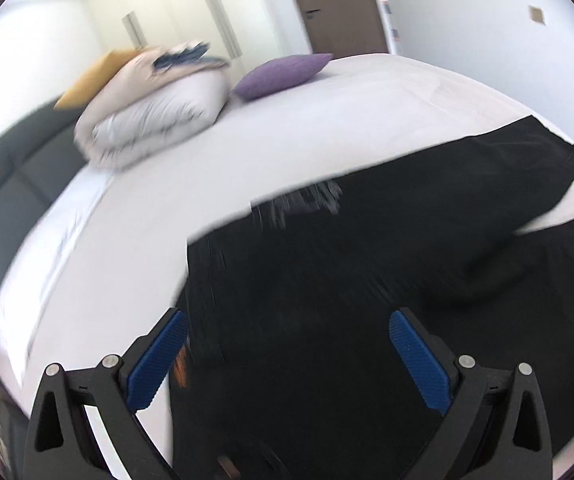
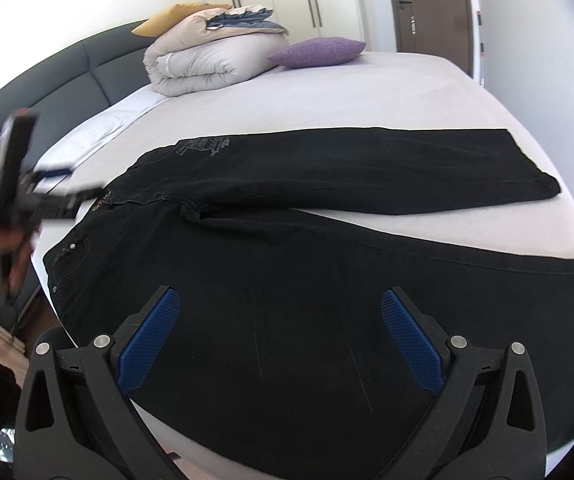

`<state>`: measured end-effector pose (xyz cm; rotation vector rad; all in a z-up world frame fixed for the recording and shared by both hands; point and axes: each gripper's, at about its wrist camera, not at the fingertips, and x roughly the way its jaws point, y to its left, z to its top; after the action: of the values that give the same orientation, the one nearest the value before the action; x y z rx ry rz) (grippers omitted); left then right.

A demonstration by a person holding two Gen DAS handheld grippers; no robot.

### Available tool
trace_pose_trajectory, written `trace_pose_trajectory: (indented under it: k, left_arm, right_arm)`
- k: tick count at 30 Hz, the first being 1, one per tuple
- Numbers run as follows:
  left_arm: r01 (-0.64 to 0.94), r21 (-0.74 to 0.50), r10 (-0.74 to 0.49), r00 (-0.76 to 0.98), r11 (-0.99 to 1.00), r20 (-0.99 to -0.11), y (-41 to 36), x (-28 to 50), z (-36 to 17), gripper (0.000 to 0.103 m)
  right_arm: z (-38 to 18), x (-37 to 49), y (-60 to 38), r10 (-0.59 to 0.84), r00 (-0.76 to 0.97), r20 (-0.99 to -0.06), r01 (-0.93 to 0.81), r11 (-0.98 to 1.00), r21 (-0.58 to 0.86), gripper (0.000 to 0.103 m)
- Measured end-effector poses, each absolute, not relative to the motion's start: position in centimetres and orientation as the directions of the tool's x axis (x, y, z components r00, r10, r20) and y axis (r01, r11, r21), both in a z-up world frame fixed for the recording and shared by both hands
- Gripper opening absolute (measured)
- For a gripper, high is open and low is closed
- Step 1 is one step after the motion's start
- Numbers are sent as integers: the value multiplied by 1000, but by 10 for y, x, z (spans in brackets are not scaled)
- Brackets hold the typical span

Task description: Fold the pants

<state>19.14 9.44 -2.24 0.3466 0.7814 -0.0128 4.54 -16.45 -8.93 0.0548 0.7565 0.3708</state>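
Lying flat on white bed (image 2: 367, 92), black pants (image 2: 287, 300), grey headboard (image 2: 59, 80)

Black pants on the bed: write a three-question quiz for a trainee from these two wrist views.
1. True or false: the black pants are already folded in half.
2. Multiple choice: the purple cushion lies A) on the pants, B) on the bed beside the folded duvet, C) on the floor.
3. Fill in: both the left gripper and the right gripper are ____, holding nothing.

Key
1. False: they lie spread flat, the two legs apart.
2. B.
3. Open.
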Motion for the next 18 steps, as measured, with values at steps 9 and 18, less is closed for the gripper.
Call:
trace_pose_trajectory:
  k: [9, 18]
  left_arm:
    - [451, 265, -5, 513, 852, -858, 127, 363, -40, 85]
    - [539, 214, 27, 333, 815, -942, 134, 433, -101, 78]
  right_arm:
    - [-119, 98, -188, 450, 555, -700, -397, 882, 252, 78]
    - [-153, 126, -186, 511, 465, -723, -429, 844, 322, 73]
